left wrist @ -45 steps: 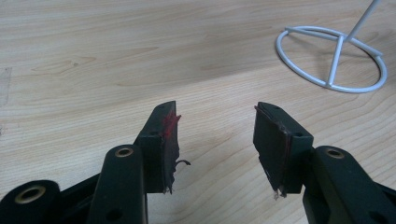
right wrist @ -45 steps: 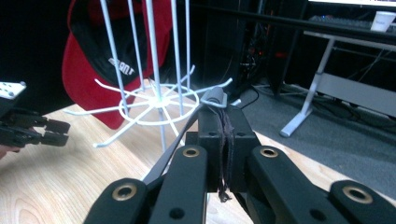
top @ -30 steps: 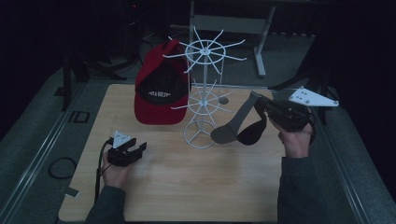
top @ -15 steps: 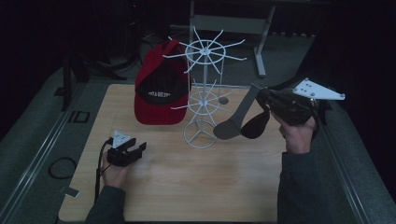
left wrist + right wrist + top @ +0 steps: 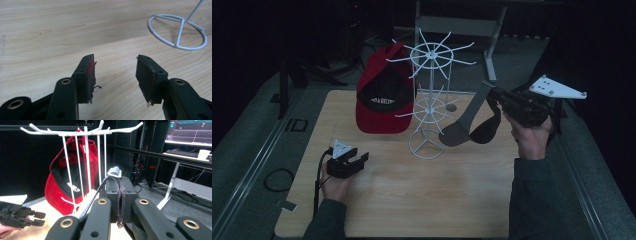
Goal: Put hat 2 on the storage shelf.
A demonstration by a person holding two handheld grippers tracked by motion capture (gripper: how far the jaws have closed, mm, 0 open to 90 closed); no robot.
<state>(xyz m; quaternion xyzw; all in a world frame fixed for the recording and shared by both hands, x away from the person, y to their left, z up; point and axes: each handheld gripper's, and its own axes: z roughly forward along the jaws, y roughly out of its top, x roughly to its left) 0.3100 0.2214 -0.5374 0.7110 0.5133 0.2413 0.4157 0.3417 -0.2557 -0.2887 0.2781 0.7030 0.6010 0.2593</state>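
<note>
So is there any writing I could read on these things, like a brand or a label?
Red cap: white lettering on its black front panel, too blurred to read in the high view or the right gripper view.
Dark cap held by the right gripper: no text visible.
Monitor: only lines, nothing legible.

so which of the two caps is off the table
The dark grey cap, pinched by the right gripper and hanging beside the white rack. The red cap isn't held.

A dim lab or test room: a wooden bench [image 5: 422, 200] ringed by dark racks [image 5: 130, 142] and loose cables [image 5: 185, 195], with a lit monitor [image 5: 191, 131] and keyboard [image 5: 181, 152] behind.
</note>
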